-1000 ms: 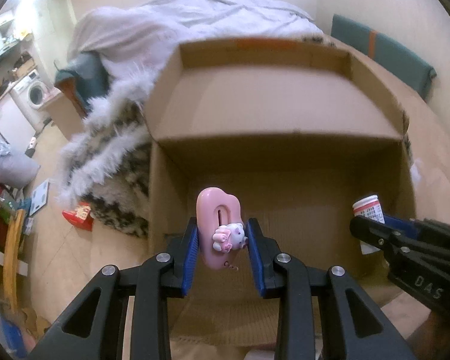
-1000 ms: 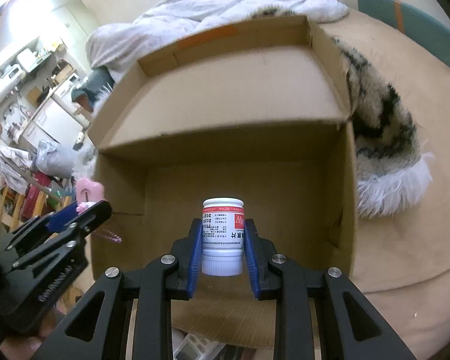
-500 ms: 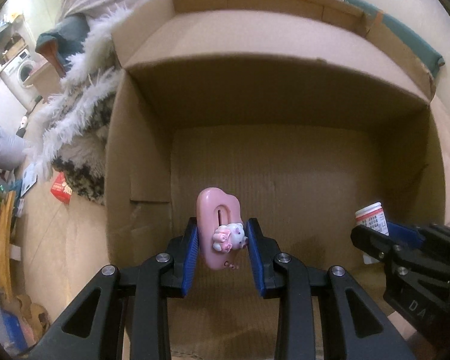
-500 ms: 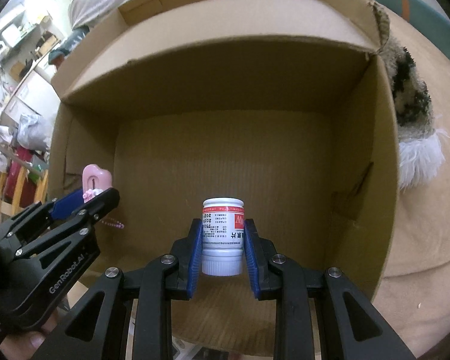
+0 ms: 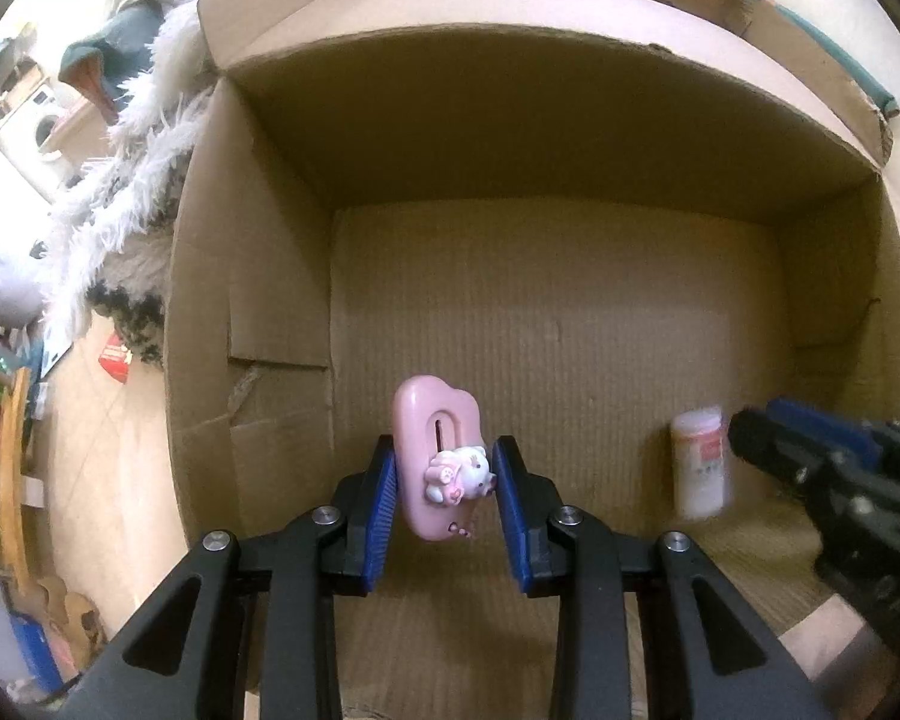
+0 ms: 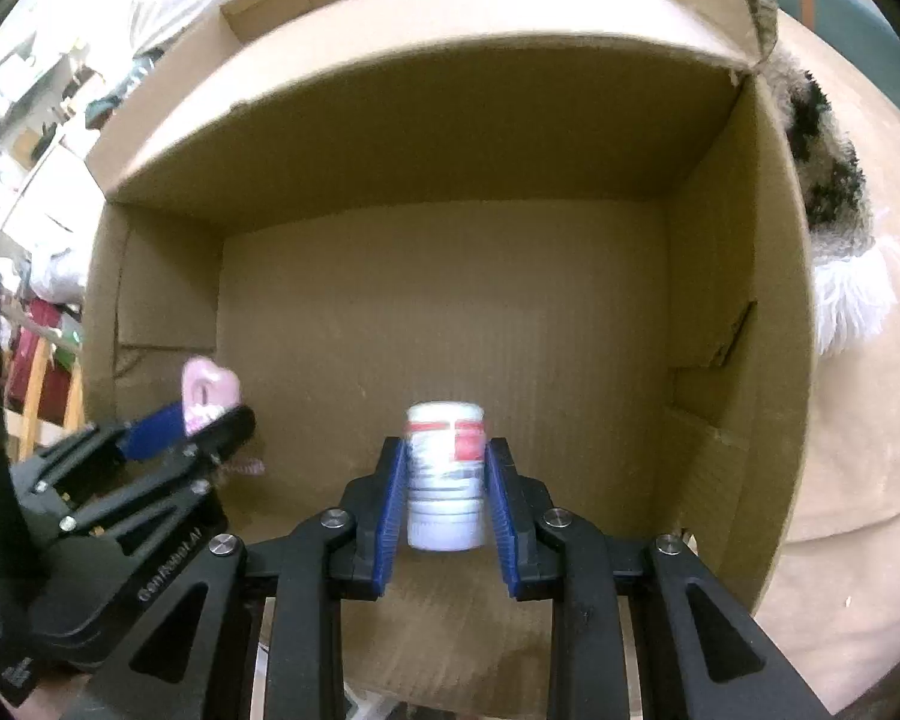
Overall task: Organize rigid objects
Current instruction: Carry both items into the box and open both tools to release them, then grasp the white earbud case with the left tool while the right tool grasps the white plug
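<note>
Pink toy's (image 5: 437, 456) piglet charm, left-wrist view only

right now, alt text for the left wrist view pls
The left gripper holds a pink cloud-shaped toy between its blue jaws, inside an open cardboard box. At right, the right gripper reaches in beside a blurred white bottle.

My left gripper (image 5: 444, 483) points forward with its blue-padded fingers (image 5: 381, 516) clamped on something pink, jaws nearly parallel. My right gripper (image 6: 444, 480) sits beside it at about the same reach (it shows at the right edge of the left wrist view), its blue pads (image 6: 393, 504) pressed against both sides of a white bottle. Both black frames are level, neither tilted.
</note>
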### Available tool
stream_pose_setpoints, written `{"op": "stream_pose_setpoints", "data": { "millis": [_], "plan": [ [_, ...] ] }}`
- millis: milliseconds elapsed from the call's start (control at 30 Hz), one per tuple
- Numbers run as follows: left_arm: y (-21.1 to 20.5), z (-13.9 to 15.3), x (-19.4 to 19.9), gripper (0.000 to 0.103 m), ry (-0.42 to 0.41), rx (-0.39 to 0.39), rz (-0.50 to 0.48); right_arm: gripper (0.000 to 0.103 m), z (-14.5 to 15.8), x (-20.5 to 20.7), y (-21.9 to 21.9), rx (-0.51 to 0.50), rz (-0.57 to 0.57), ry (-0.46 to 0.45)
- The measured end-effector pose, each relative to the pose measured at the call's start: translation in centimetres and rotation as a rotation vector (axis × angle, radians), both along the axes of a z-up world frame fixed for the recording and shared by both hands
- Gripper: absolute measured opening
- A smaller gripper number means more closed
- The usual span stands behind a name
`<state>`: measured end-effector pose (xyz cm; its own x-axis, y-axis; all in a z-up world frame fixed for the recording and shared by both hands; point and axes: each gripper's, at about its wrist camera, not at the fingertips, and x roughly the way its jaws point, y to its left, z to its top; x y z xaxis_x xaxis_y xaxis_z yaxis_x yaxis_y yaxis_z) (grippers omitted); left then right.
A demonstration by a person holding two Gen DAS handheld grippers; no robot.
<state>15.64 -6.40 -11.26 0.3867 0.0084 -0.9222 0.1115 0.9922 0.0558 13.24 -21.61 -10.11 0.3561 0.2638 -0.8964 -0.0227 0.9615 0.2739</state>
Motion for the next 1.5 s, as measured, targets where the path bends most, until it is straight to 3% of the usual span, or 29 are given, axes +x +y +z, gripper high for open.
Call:
{"op": "stream_pose_setpoints", "data": {
  "millis": [167, 233, 267, 300, 367, 467, 533, 600, 933, 1267, 1500],
  "plan": [
    [0.0, 0.6, -0.2, 0.029, -0.019, 0.006, -0.007, 0.029, 1.2, 0.0, -0.1, 0.036, -0.01, -0.039],
    [0.2, 0.6, -0.1, 0.029, -0.014, 0.004, 0.0, 0.039, 1.6, -0.2, -0.3, 0.047, -0.017, -0.062],
    [0.6, 0.5, 0.0, 0.029, -0.011, 0.004, 0.002, 0.061, 1.9, -0.3, -0.4, 0.054, -0.022, -0.077],
    [0.9, 0.5, 0.1, 0.029, -0.009, 0.001, 0.002, 0.074, 2.2, -0.5, -0.6, 0.064, -0.029, -0.097],
    [1.1, 0.6, 0.2, 0.034, -0.008, -0.007, -0.002, 0.075, 2.9, -0.3, -0.6, 0.066, -0.037, -0.122],
    [0.7, 0.8, 0.0, 0.051, -0.019, -0.01, -0.035, 0.077, 3.1, -0.1, -0.9, 0.074, -0.047, -0.131],
    [0.1, 1.3, -0.4, 0.074, -0.031, 0.0, -0.042, 0.087, 3.1, 0.1, -0.7, 0.066, -0.061, -0.132],
    [-0.2, 1.8, -0.6, 0.074, -0.052, -0.005, -0.038, 0.101, 3.2, 0.1, -0.8, 0.056, -0.071, -0.137],
    [1.9, 4.0, -1.1, 0.074, -0.061, -0.075, 0.012, 0.102, 4.1, -0.3, -1.5, 0.085, -0.096, -0.158],
    [3.8, 7.8, -4.2, 0.074, -0.16, -0.049, 0.08, 0.102, 5.7, -3.2, -3.2, 0.119, -0.132, -0.178],
    [5.9, 8.8, -6.9, 0.074, -0.146, -0.085, 0.139, 0.102, 6.7, -5.9, -3.5, 0.124, -0.116, -0.193]
  ]
}}
